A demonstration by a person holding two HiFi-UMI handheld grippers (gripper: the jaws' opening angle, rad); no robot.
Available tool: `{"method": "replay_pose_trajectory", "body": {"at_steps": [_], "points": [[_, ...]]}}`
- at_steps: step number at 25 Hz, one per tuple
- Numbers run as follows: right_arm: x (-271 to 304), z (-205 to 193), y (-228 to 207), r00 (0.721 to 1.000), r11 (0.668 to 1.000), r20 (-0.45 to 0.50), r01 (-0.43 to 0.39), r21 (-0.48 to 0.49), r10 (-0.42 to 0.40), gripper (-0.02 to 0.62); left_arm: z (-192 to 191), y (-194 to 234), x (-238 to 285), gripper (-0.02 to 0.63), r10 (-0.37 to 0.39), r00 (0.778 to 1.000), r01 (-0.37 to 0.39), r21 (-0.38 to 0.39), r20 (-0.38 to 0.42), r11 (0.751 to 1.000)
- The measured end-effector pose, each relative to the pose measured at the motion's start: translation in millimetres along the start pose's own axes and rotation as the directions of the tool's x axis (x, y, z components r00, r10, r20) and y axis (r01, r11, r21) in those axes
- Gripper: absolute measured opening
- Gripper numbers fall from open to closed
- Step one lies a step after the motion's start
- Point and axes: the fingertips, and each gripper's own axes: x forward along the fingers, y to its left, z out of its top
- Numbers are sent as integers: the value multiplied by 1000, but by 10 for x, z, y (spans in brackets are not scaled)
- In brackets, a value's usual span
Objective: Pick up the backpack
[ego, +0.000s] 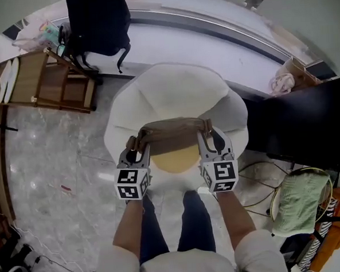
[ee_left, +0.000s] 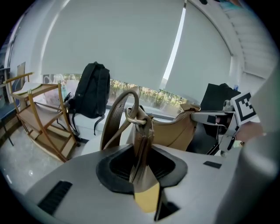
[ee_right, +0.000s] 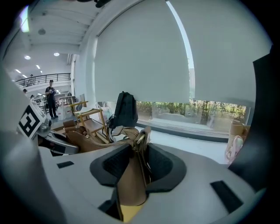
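**Tan bag held up by both ends over the white armchair**

Head view: my left gripper and my right gripper each grip one end of a tan-brown leather bag with a yellow lining. The bag hangs stretched between them, clear of the round white padded armchair and over its front edge. My legs in dark trousers stand just in front of the armchair. A black fabric backpack stands beyond the armchair, on the pale window ledge. A slatted wooden rack is to the armchair's left. A black desk is to its right, with a folded green cloth on the near side of that desk.

Left gripper view: my jaws are clamped on a narrow fold of the bag's leather, with the yellow lining showing below the pads. A brass-coloured ring and a looped brown strap rise just past them. The bag's body runs off to the right, to my other gripper. The black backpack and the wooden rack show at the left.

Right gripper view: my jaws are closed on the bag's other end, with leather pinched between the ribbed pads. The zipped top edge leads left toward my left gripper. The black backpack stands behind, against the window blind. A person stands far off at the left.
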Motion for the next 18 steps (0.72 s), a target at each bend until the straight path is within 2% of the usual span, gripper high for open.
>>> {"method": "replay_pose_trajectory", "body": {"at_steps": [10,18], "points": [[-814,804,-3,994,996,82,71,47,-75,146,770,-417,-715,109,-69,996,63,100,54,993],[-1398,1353,54,983,995,153,100,27,-103,146,1171,-721,-1244,108,-100,990,88,123,97,989]]}}
